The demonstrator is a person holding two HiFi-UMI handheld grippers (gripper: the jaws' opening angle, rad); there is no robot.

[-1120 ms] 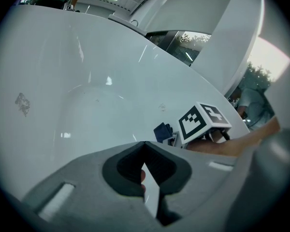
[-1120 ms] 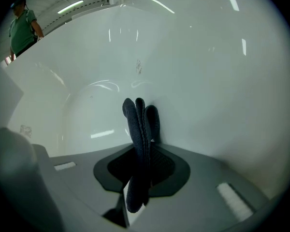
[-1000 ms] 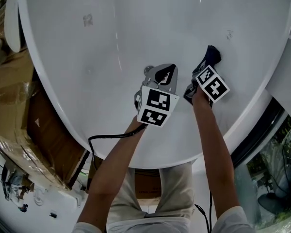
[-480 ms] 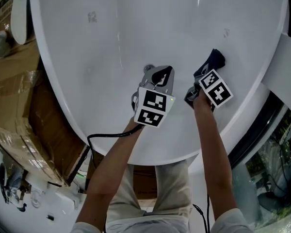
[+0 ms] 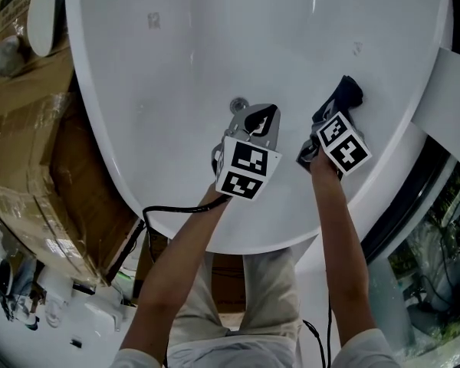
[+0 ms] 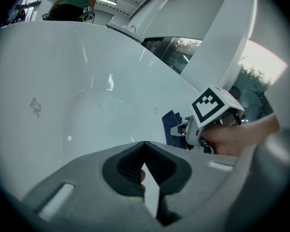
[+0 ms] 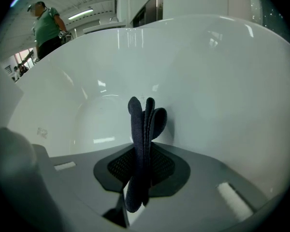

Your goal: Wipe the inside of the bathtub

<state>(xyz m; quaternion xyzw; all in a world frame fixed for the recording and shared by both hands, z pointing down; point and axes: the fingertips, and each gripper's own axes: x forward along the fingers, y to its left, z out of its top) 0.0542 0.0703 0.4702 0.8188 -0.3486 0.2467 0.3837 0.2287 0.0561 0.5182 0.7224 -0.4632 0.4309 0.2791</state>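
Now my right gripper [image 5: 327,119] pinches the dark blue cloth [image 5: 345,93] inside the white bathtub [image 5: 138,167].
The folded cloth stands upright between its jaws, and the free end is at the sloping inner wall on my right side, apart from the drain [image 5: 238,104]. My left gripper [image 5: 254,121] hangs just beside the right one, near the drain, its jaws pressed together and holding nothing.
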